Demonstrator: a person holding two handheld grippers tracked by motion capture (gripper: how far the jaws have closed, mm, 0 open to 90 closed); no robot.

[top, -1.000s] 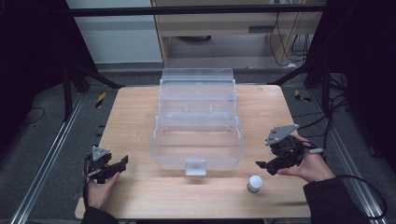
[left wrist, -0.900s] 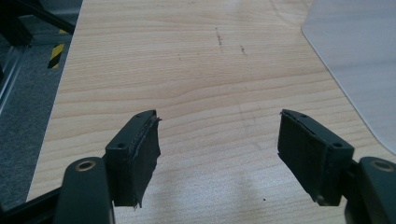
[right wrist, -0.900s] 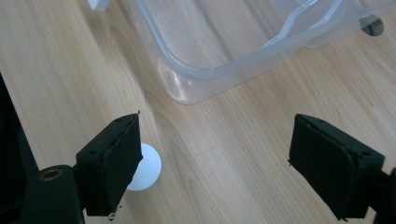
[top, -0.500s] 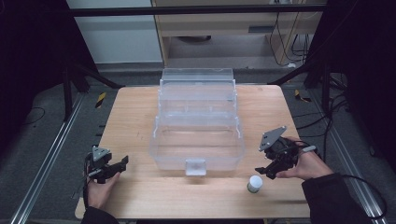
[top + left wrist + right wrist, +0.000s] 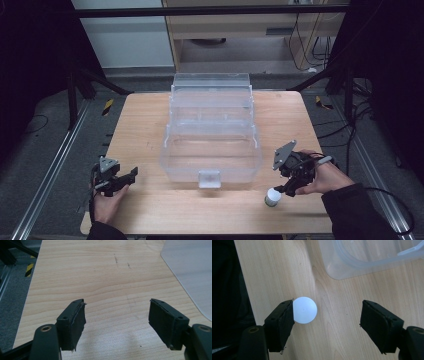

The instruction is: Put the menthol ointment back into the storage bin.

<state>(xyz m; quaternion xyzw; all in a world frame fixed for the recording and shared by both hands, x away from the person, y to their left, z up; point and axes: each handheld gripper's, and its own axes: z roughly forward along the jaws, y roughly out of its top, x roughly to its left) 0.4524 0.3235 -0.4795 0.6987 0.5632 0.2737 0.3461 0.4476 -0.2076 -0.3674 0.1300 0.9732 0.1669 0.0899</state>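
Note:
A small white round-topped object [image 5: 272, 196] [image 5: 304, 309] stands on the wooden table [image 5: 145, 125] near the front edge, right of centre. My right gripper [image 5: 289, 187] [image 5: 327, 315] hangs over it, tipped down, open; the object lies between the jaws, against the left one in the right gripper view. A clear plastic tiered box [image 5: 212, 135] with a front latch [image 5: 209, 178] sits mid-table; its corner [image 5: 367, 260] shows in the right gripper view. My left gripper [image 5: 125, 179] [image 5: 116, 315] rests at the front left, open, with bare wood between its jaws.
The box's clear edge [image 5: 190, 272] shows at the right of the left gripper view. The table's left edge [image 5: 32, 280] drops to grey floor with a black-and-yellow strip [image 5: 107, 106]. Metal frame rails [image 5: 50, 170] run along both sides.
My right gripper has dropped and moved left and forward toward the white object, tilting down over it. The left gripper has stayed still.

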